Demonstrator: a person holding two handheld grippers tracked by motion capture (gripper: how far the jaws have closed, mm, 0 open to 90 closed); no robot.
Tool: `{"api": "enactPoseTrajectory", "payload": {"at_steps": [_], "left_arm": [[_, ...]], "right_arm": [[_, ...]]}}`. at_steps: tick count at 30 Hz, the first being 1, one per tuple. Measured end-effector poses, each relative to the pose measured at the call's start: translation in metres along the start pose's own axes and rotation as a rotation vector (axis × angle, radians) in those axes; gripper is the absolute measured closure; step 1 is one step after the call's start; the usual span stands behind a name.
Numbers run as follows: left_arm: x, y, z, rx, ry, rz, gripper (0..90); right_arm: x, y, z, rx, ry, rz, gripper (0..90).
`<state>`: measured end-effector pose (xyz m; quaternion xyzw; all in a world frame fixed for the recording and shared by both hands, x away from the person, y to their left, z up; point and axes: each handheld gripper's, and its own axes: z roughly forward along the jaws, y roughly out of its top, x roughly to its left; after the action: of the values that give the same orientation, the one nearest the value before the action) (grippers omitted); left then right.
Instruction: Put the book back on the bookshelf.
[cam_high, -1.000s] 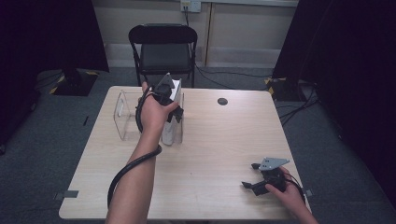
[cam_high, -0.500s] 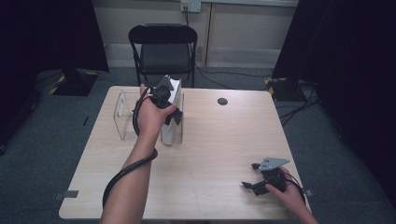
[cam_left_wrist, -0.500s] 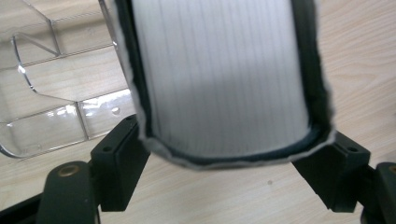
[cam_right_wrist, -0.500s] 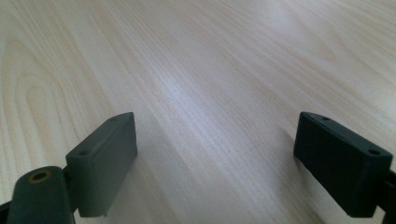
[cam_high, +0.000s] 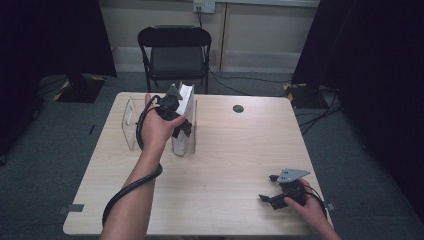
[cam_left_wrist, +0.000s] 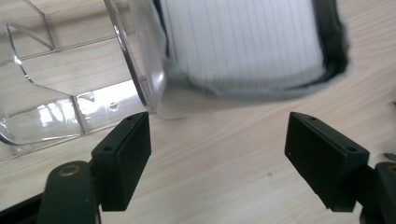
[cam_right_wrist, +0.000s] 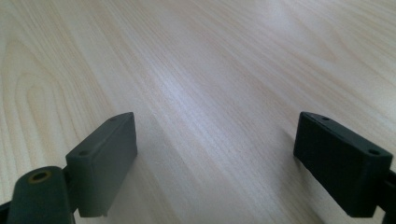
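A pale wooden table (cam_high: 220, 165) carries a clear plastic rack (cam_high: 131, 125) holding a white book (cam_high: 184, 122), a small dark disc (cam_high: 238, 108) well right of it.

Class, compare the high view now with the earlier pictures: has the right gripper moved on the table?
No. The right gripper sits at the same spot near the table's near right corner, jaws open over bare wood.

Even overhead light, dark surroundings; sheen on the table (cam_right_wrist: 196, 93), nearby white block (cam_left_wrist: 243, 42) blurred.
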<state>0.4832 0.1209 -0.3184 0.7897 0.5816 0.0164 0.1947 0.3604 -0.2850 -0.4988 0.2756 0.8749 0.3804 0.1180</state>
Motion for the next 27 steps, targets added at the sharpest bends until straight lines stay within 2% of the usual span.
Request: {"api": "enactPoseTrajectory", "payload": {"at_steps": [11, 27], "left_arm": [[0.002, -0.012, -0.003, -0.001, -0.014, 0.023, 22.9], [0.003, -0.023, -0.004, -0.014, -0.037, 0.033, 23.0]], "right_arm": [[0.000, 0.000, 0.000, 0.000, 0.000, 0.000, 12.7], [0.000, 0.000, 0.000, -0.001, -0.001, 0.001, 12.7]]}}
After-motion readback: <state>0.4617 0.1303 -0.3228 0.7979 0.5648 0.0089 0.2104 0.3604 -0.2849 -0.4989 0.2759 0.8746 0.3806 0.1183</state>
